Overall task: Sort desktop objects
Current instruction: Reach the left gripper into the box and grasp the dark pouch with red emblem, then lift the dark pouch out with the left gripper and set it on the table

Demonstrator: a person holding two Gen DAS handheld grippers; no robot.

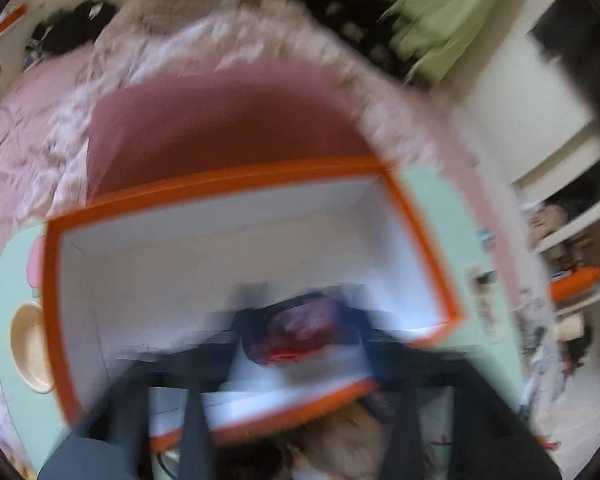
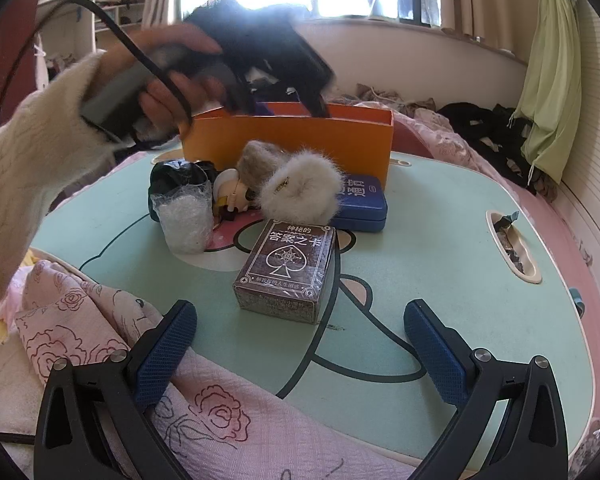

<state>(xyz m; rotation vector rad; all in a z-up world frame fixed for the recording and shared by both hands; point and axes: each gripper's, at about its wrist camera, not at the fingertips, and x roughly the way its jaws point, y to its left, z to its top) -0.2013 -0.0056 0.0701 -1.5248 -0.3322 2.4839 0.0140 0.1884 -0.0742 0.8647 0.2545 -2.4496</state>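
Right hand-held gripper (image 2: 300,344) waits released above the worktop (image 2: 440,248); left hand-held gripper (image 1: 300,360), clenched, hangs over the box (image 2: 288,136), a small blurred item beneath. Advice: lift clear before reaching again.

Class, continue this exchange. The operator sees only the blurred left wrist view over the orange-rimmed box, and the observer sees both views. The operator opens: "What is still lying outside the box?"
Observer: A dark card box stands on the table, just ahead of the right gripper.
Operator: Is that gripper holding anything?
Observer: No. Its jaws stand open with nothing between them.
Operator: Anything close to the orange box?
Observer: A blue tin lies right beside it, with a furry grey piece partly in front of the tin.
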